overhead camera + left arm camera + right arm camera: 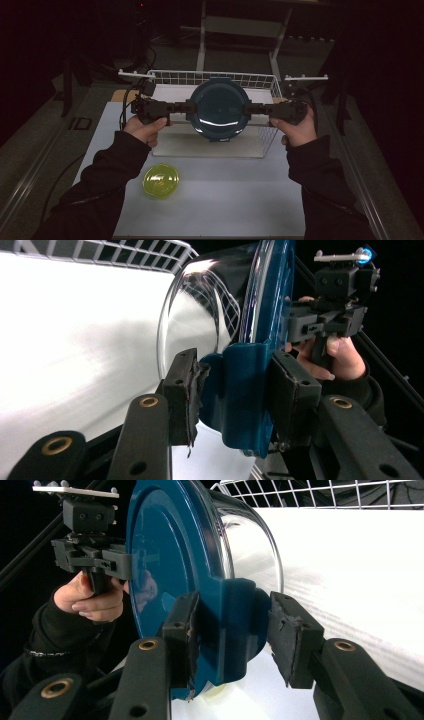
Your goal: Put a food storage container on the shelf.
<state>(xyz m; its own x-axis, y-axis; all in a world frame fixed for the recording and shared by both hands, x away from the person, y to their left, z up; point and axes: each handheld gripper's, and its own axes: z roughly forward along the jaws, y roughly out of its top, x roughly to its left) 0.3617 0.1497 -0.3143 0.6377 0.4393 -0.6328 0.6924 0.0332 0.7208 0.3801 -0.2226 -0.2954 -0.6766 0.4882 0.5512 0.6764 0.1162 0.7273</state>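
Near the centre of the high view, a blue-lidded container (218, 108) hung in the air in front of a wire basket (260, 80), tipped so its round lid faced up toward the camera. The left gripper (187, 107) came in from the left of the frame and the right gripper (248, 109) from the right, each clamped on one of the two side latches, probably because those tabs gave the pads a flat, square hold on an otherwise round, slippery body. In the left gripper view the pads (182, 385) pressed the blue latch (240, 390) from both sides; in the right gripper view the left pad sat firmly on the latch (230, 625), while the right pad (290, 630) stood close beside it. Holding both ends likely kept the container from swinging. A yellow bowl (161, 181) lay lower left on the table (225, 200).
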